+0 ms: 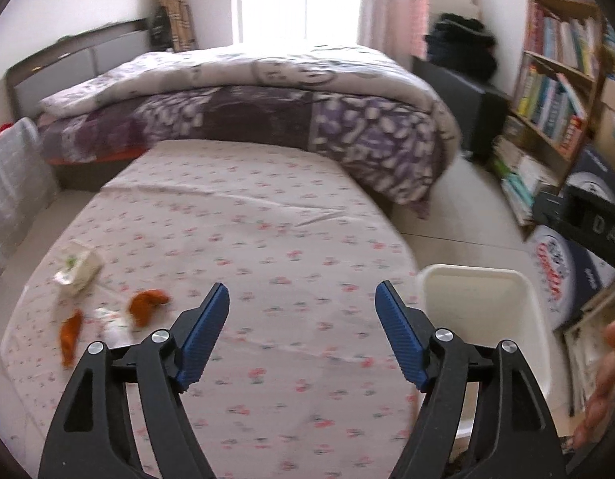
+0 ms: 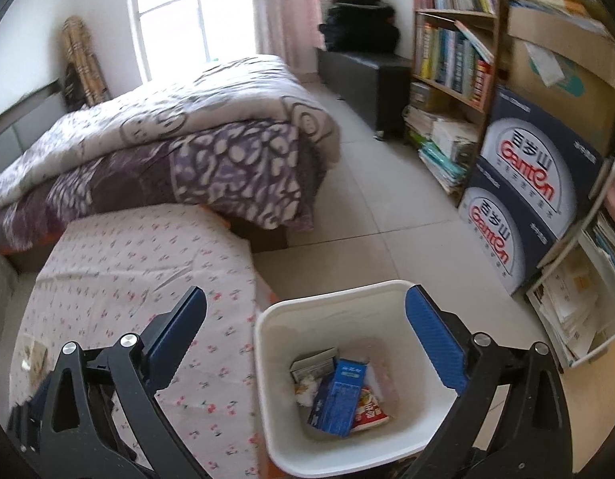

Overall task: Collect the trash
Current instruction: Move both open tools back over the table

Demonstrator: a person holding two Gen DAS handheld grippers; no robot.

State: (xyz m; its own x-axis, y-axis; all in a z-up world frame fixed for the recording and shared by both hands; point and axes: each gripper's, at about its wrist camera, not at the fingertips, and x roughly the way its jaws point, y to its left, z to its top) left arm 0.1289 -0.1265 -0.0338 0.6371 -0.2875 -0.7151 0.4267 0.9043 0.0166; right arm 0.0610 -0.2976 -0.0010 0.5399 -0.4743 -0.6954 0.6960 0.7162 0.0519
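Observation:
In the left wrist view, trash lies at the left of a table covered in a floral cloth [image 1: 247, 239]: a crumpled white carton [image 1: 78, 271], two orange peels [image 1: 147, 305] [image 1: 70, 335] and a white tissue [image 1: 111, 325]. My left gripper [image 1: 303, 315] is open and empty above the cloth, right of the trash. A white bin [image 2: 331, 311] stands on the floor at the table's right edge, also in the left wrist view [image 1: 479, 299]. It holds a blue box [image 2: 339, 395] and a red wrapper [image 2: 369, 409]. My right gripper [image 2: 307, 327] is open and empty above the bin.
A bed with a purple patterned quilt [image 1: 267, 111] stands behind the table. A bookshelf [image 2: 451, 40] and stacked Ganten cartons [image 2: 527, 183] line the right wall. A black cabinet [image 2: 367, 76] stands beyond. Tiled floor [image 2: 387, 199] lies between bed and shelf.

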